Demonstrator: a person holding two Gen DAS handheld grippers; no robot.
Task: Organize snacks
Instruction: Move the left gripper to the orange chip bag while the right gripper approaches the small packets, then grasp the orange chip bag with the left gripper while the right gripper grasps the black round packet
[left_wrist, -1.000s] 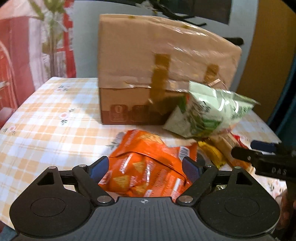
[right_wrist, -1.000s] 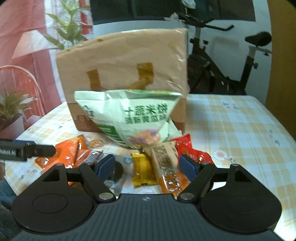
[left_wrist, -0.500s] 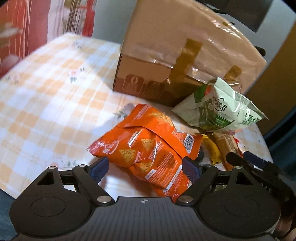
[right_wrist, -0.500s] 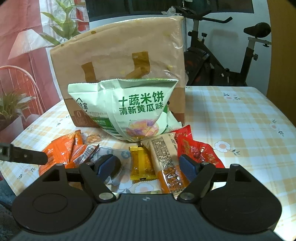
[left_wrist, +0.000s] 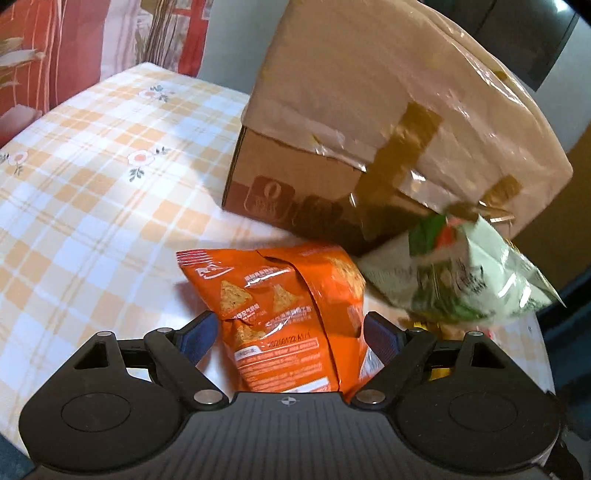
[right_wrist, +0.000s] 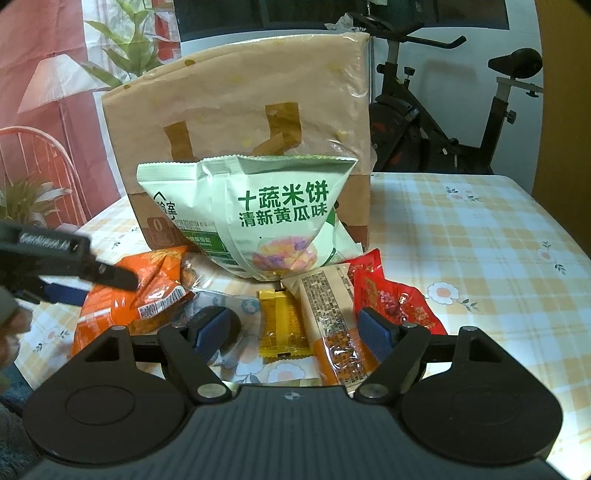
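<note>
The left gripper (left_wrist: 288, 332) is spread wide astride the orange chip bag (left_wrist: 291, 310), pads clear of it. The bag lies on the checked tabletop (left_wrist: 92, 177) near its front edge, before the cardboard box (left_wrist: 369, 122). The right gripper (right_wrist: 291, 332) is spread over the yellow packet (right_wrist: 282, 325).

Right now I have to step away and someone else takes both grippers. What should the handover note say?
Left gripper: open, straddling the orange chip bag, not yet clamped.
Right gripper: open, empty, above the yellow packet and the tan snack bar.
The green rice cracker bag leans on the cardboard box; the red packet lies beside the bar.
Done: nothing sorted, all snacks are on the table.
Left: grip the orange bag, then sort the others.
</note>
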